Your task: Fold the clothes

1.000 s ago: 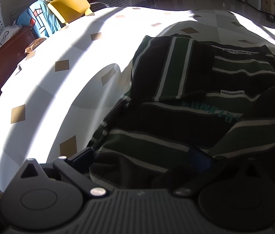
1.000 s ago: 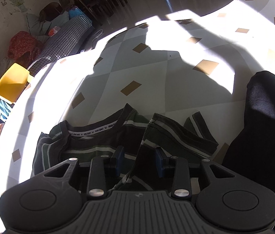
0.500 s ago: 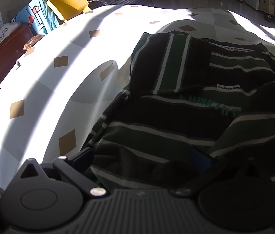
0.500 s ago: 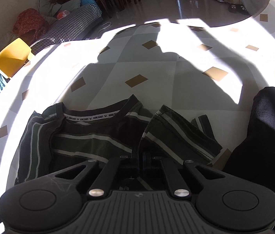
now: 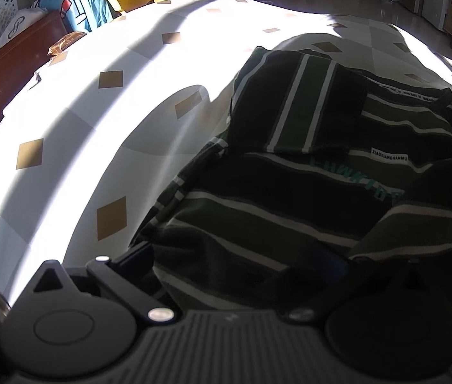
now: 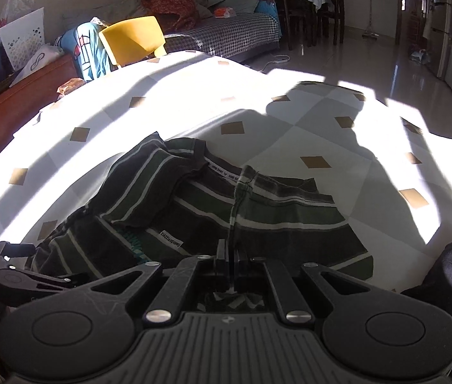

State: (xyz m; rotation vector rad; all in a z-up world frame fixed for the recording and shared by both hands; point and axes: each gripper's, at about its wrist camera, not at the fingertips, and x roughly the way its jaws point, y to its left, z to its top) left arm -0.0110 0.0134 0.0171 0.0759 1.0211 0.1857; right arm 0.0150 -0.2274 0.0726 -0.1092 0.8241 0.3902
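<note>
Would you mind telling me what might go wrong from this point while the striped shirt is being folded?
The right gripper has its jaws shut on only a thin edge of the striped shirt, so the fabric may slip out as it is pulled. The left gripper has open jaws around the hem, so that side is loose and could drag and bunch. The already folded sleeve might be disturbed by the pull.

White counter (image 5: 66,121) with tan diamond pattern, half in sun, half in shadow, dark green striped shirt (image 5: 290,192) lying crumpled on it, one sleeve folded inward
</note>
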